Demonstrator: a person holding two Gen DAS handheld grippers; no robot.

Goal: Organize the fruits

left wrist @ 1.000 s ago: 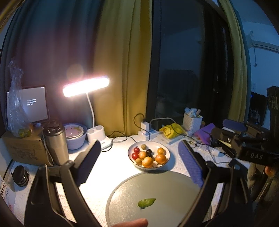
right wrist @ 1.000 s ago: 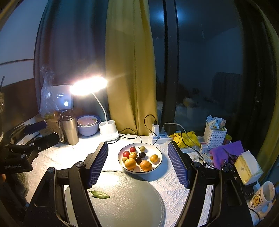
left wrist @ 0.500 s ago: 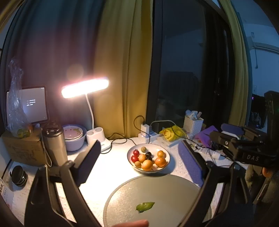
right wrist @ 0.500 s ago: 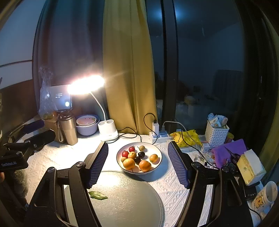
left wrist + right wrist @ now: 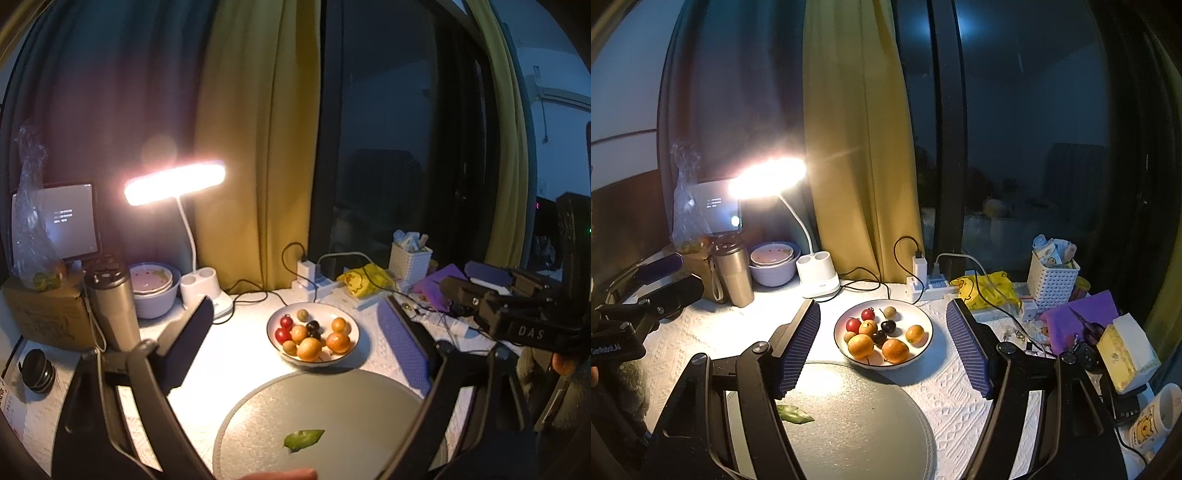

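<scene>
A white bowl [image 5: 349,350] [image 5: 925,321] holds several small fruits: oranges [image 5: 861,346], red cherry tomatoes [image 5: 853,325], dark cherries [image 5: 888,326] and a brownish round fruit [image 5: 891,312]. In front of it lies a large round grey tray [image 5: 351,417] [image 5: 864,424] with one green leaf [image 5: 303,439] [image 5: 794,413] on it. My left gripper [image 5: 299,332] is open and empty, held above the table short of the bowl. My right gripper [image 5: 882,339] is open and empty, with the bowl showing between its fingers.
A lit desk lamp [image 5: 816,273], a steel flask [image 5: 733,273], stacked bowls [image 5: 774,264] and a cardboard box stand at the back left. A power strip [image 5: 925,286], yellow bag, white basket [image 5: 1052,280], purple cloth, tissue box and mug crowd the right side.
Both grippers have drifted slightly, so the bowl sits a little lower and nearer in each view. Nothing was taken hold of or let go.
</scene>
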